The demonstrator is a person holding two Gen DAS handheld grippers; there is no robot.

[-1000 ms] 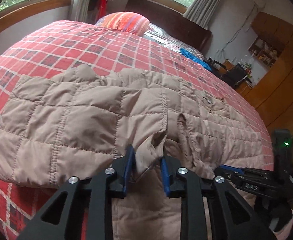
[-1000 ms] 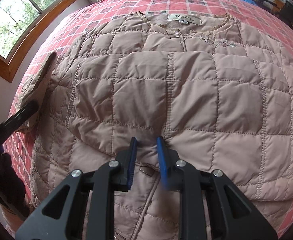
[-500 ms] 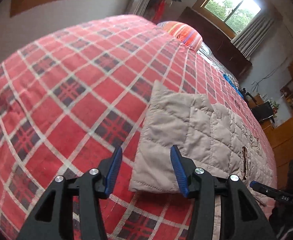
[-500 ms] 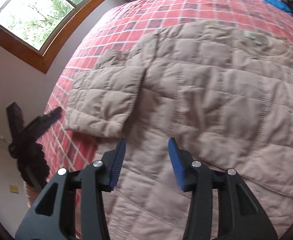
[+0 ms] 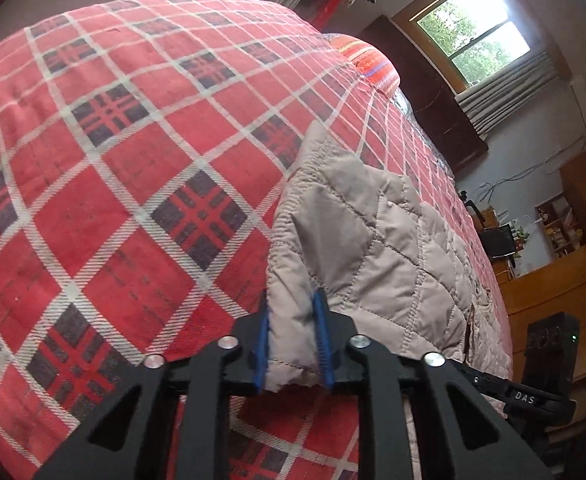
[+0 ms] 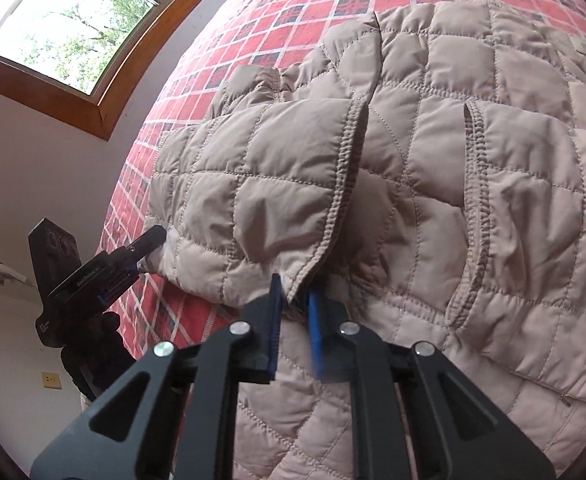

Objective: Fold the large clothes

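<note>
Both wrist cams low, close over bed, shared jacket (image 5: 373,248) sleeve.

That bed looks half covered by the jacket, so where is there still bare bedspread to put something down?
The plaid bedspread lies bare left of the jacket, up to the striped pillow. A narrow strip shows at the near edge under the left gripper. The side around the right gripper is all quilted fabric.
</note>
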